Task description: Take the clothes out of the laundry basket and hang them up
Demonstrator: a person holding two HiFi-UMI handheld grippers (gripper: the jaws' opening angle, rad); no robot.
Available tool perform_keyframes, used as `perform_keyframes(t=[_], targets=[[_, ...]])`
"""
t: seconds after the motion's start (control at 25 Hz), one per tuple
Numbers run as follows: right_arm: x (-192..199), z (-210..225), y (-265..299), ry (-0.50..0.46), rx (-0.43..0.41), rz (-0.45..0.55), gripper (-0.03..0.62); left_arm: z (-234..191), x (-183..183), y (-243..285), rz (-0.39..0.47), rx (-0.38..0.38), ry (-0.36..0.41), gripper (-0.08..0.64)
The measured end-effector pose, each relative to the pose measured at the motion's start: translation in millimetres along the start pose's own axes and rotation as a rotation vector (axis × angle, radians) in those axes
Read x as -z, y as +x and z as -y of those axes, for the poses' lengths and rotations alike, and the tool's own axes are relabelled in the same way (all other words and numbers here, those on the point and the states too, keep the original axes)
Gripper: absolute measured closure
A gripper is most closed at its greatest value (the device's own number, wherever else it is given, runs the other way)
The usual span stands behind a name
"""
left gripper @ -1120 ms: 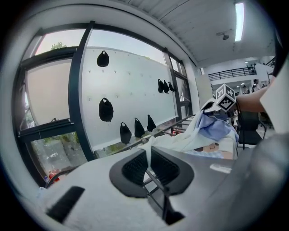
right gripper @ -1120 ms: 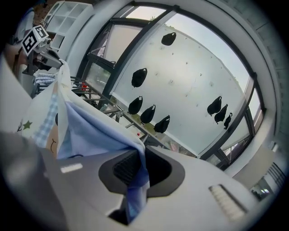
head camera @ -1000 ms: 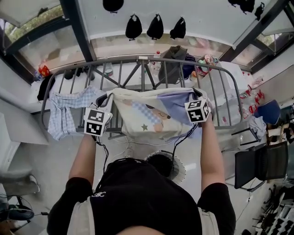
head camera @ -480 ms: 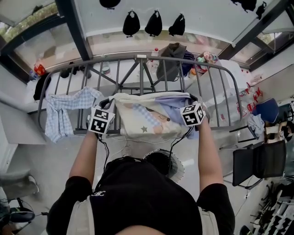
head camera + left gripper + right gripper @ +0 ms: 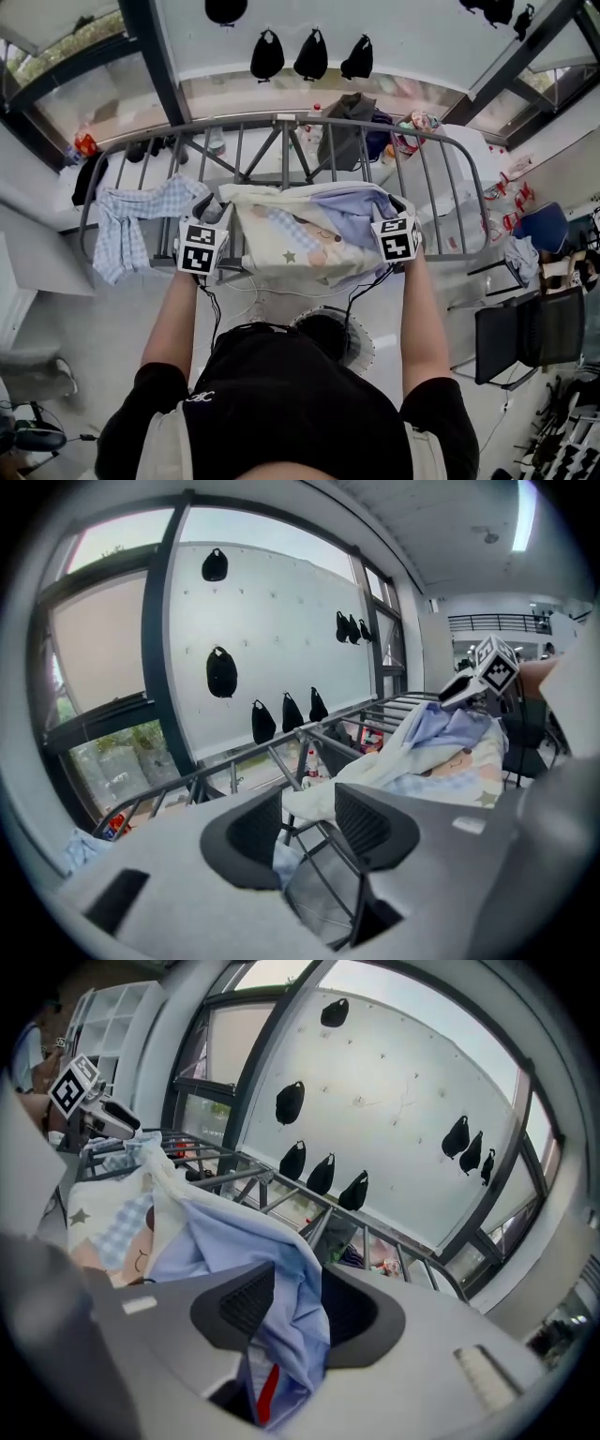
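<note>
Head view: checked shirt (image 5: 124, 225) hangs off the left end of the drying rack (image 5: 289, 119). Next along the near rail is the left gripper (image 5: 309, 810). Its jaws have just been opening and are now roughly half apart, with the white hem in the gap ahead, not pinched. The pastel printed garment (image 5: 300, 234) is draped over the near rail, spanning gripper to gripper. At its right corner, the right gripper (image 5: 298, 1302) has jaws that also just opened, with blue fabric slack between them, unclamped. Cloth looks light, floppy and unstiffened, so it will likely slump or slide if hung unevenly. Best regrip is at hem corners or a seam fold, not mid-panel.
</note>
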State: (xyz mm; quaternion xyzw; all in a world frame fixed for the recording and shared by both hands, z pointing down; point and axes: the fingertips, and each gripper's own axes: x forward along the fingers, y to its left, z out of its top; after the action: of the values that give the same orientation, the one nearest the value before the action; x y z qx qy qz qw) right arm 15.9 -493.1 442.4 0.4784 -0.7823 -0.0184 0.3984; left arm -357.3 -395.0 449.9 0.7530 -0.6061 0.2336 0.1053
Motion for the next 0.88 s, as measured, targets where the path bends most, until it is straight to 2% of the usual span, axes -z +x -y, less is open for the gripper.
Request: perform_keyframes(t=[0.08, 0.2, 0.32, 0.44, 0.64, 0.88], targets=[[-11, -3, -14, 0.041, 0.001, 0.082, 0.419, -2, -10, -16, 0.052, -0.032, -0.036, 0.407], [-36, -4, -44, 0.142, 0.017, 0.261, 0.431, 1, -27, -44, 0.140, -0.075, -0.061, 0.482], [-59, -1, -81, 0.263, 0.034, 0.431, 0.512, 13, -48, -74, 0.225, -0.111, -0.068, 0.555], [-72, -3, -119, 0.342, 0.039, 0.554, 0.578, 38, -69, -101, 0.304, -0.099, -0.069, 0.555], [-74, -24, -173, 0.389, 0.011, 0.664, 0.578, 83, -90, -140, 0.367, -0.057, -0.040, 0.554], [-54, -46, -210, 0.390, 0.002, 0.689, 0.580, 117, -86, -167, 0.379, -0.047, -0.027, 0.554]])
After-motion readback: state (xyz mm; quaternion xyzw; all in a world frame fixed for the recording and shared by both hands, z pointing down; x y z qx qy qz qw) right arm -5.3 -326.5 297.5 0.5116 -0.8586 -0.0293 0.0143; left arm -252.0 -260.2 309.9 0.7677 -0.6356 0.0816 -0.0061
